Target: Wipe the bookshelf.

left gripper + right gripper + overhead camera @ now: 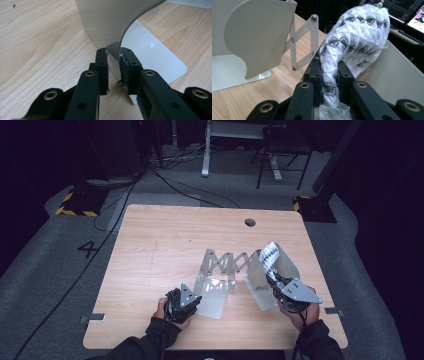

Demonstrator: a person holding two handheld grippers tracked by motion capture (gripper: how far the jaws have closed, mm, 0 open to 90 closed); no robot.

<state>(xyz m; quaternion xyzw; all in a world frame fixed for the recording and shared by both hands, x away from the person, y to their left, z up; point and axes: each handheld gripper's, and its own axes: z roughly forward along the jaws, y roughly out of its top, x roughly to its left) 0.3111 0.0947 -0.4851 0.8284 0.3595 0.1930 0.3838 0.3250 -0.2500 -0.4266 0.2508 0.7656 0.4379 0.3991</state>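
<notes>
A grey metal folding rack stands on the wooden table (pixel 160 245), its two end plates joined by scissor links (pixel 227 262). My left gripper (pixel 192 301) is shut on the thin edge of the left end plate (pixel 212 295). In the left gripper view the pads (pixel 102 62) pinch that plate's upright sheet (pixel 105 20) above its flat foot (pixel 150 50). My right gripper (pixel 280 282) is shut on a white and black knitted cloth (pixel 270 255) that lies against the right end plate (pixel 287 265). In the right gripper view the cloth (pixel 359 32) rises from between the jaws.
A round cable hole (pixel 250 222) sits near the table's far edge. Beyond the table are a desk leg (pixel 206 150), a chair (pixel 282 155) and cables on the grey floor (pixel 125 195). Yellow-black striped feet (pixel 75 205) flank the far corners.
</notes>
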